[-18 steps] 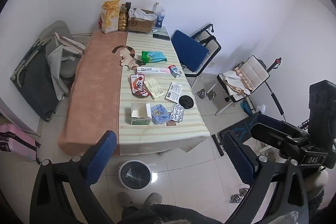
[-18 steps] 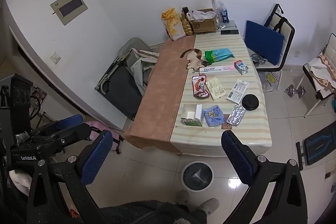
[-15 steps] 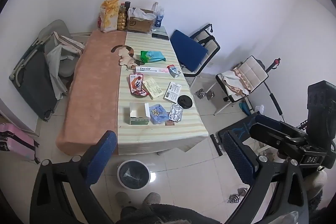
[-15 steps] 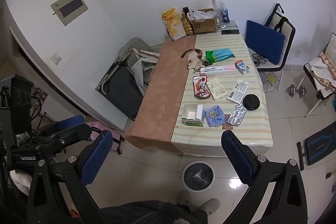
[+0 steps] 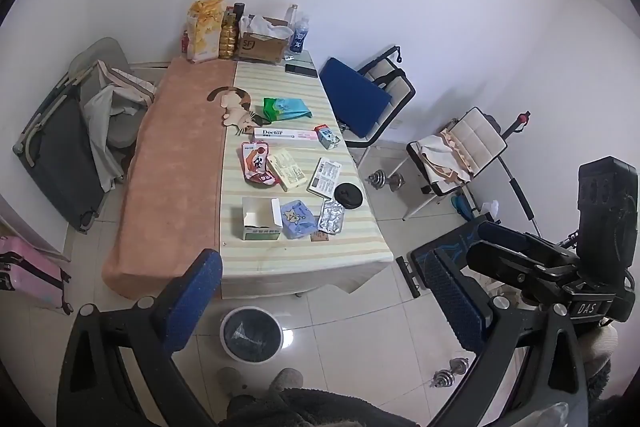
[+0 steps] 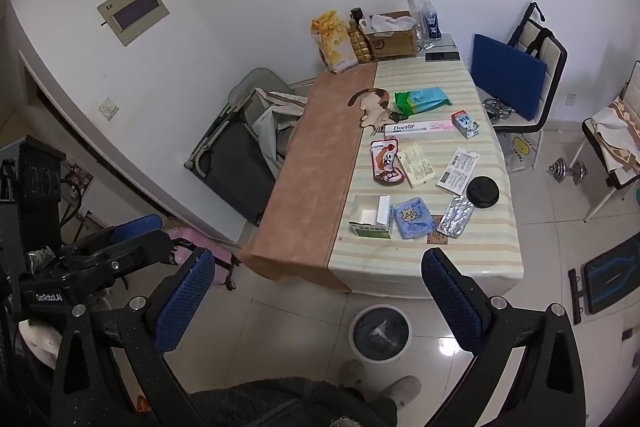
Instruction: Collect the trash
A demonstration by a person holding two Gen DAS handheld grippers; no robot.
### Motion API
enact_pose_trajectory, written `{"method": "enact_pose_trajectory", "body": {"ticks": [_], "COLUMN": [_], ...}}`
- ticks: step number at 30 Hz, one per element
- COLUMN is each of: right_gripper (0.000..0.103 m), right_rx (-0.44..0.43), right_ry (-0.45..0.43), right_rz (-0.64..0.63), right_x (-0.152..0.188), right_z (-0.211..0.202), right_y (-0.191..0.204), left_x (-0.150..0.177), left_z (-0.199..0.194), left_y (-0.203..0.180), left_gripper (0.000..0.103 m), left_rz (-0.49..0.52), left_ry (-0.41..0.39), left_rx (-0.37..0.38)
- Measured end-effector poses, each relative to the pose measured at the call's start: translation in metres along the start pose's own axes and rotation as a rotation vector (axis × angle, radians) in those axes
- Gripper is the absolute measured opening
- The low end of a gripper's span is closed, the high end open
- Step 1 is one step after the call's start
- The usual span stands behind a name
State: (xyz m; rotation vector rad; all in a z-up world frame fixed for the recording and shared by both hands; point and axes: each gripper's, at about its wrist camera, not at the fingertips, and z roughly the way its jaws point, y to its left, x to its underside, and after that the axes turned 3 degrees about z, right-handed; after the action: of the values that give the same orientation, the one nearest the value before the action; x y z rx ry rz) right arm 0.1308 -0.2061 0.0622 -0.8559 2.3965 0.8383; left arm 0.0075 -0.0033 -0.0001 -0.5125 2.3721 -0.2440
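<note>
Wrappers [image 5: 259, 167], opened cartons [image 5: 260, 219] strewn over striped table [image 5: 304, 255].

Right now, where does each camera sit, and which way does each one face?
Left wrist: on the left tool, raised, looking down at the table and bin; its open blue fingers and slippers show, the right tool beside it.
Right wrist: on the right tool, further right, facing the same table; the left tool shows beside it.
Both share the table litter, the bin and the open box.
</note>
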Motion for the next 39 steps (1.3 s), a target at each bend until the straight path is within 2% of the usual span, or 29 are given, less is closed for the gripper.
{"method": "enact_pose_trajectory", "body": {"ticks": [39], "right_gripper": [0.103], "right_rx": [-0.017], "right_ry": [-0.001], "right_rz": [-0.031], "right_x": [0.001], "right_z": [0.008], "right_y": [0.006], "left_x": [-0.013], "left_z": [-0.006], "left_y": [0.0], "left_gripper": [0.103], "left_rz": [0.011], "left_ry": [-0.007], "left_rx": [0.002]}}
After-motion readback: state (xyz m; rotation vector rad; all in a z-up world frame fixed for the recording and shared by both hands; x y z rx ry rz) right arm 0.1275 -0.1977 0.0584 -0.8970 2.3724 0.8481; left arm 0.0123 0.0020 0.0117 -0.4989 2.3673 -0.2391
